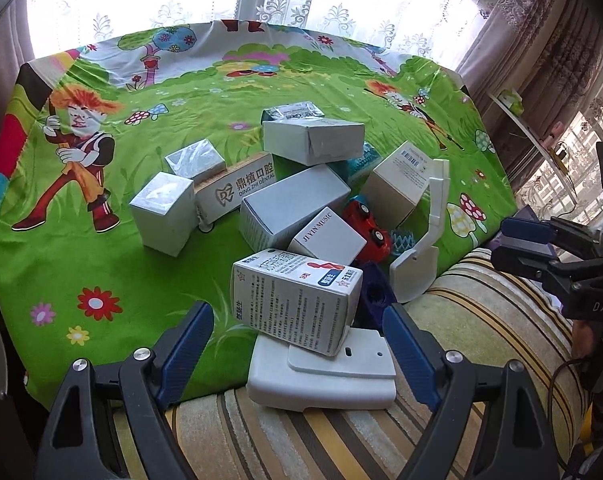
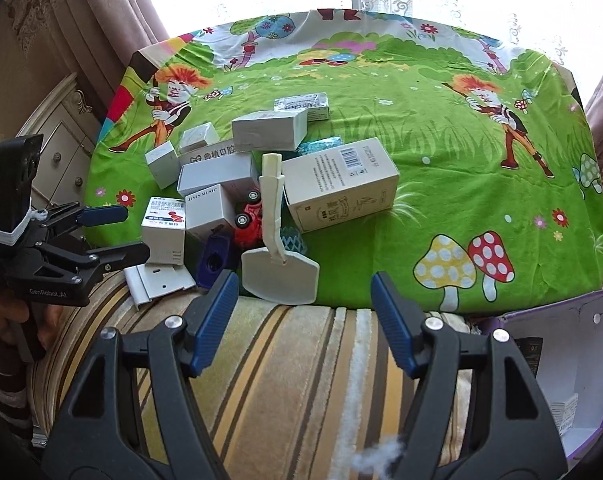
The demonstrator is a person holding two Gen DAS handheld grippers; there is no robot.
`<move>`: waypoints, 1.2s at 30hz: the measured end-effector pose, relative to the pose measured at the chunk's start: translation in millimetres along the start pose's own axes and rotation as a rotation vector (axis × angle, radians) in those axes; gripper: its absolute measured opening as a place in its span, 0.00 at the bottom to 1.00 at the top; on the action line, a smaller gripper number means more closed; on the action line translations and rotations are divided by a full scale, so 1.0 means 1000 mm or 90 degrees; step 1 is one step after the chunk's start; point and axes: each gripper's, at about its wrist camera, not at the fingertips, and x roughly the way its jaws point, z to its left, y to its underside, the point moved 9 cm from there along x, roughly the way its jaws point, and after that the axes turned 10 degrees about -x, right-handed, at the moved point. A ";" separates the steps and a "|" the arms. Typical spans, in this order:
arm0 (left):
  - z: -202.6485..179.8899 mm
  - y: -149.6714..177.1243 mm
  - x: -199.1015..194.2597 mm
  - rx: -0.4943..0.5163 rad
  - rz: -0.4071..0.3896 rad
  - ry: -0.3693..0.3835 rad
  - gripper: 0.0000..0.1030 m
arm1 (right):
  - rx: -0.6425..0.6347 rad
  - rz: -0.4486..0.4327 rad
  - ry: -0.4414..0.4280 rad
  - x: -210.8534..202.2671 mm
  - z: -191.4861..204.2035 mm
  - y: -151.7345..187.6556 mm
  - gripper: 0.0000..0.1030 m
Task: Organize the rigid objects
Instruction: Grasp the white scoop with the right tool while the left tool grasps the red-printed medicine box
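Note:
A heap of white cartons lies on the green cartoon cloth (image 1: 101,264). Nearest me, a printed medicine box (image 1: 297,304) rests tilted on a flat white plastic piece (image 1: 321,380). My left gripper (image 1: 299,344) stands open around that box, with both pads clear of its sides. In the heap are a "JI YIN MUSIC" box (image 1: 327,240), a red toy car (image 1: 367,232), a purple block (image 2: 217,258) and a white paddle-shaped stand (image 2: 279,276). My right gripper (image 2: 305,320) is open and empty over the striped cushion (image 2: 301,380), just short of the stand.
A large barcode carton (image 2: 341,184) lies right of the stand. An open purple-edged box (image 2: 561,360) sits at the lower right with a small carton inside. The cloth's right half (image 2: 461,200) carries no objects. Curtains and a window close off the far side.

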 end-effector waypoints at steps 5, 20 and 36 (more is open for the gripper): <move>0.001 -0.001 0.009 0.001 0.018 0.015 0.85 | 0.001 -0.007 0.001 0.009 0.011 -0.012 0.70; 0.000 -0.001 0.023 0.012 0.041 0.017 0.85 | 0.012 -0.028 0.032 0.023 0.011 -0.033 0.33; -0.003 -0.002 0.015 0.025 0.017 0.000 0.72 | 0.010 -0.073 0.014 0.004 0.011 -0.035 0.17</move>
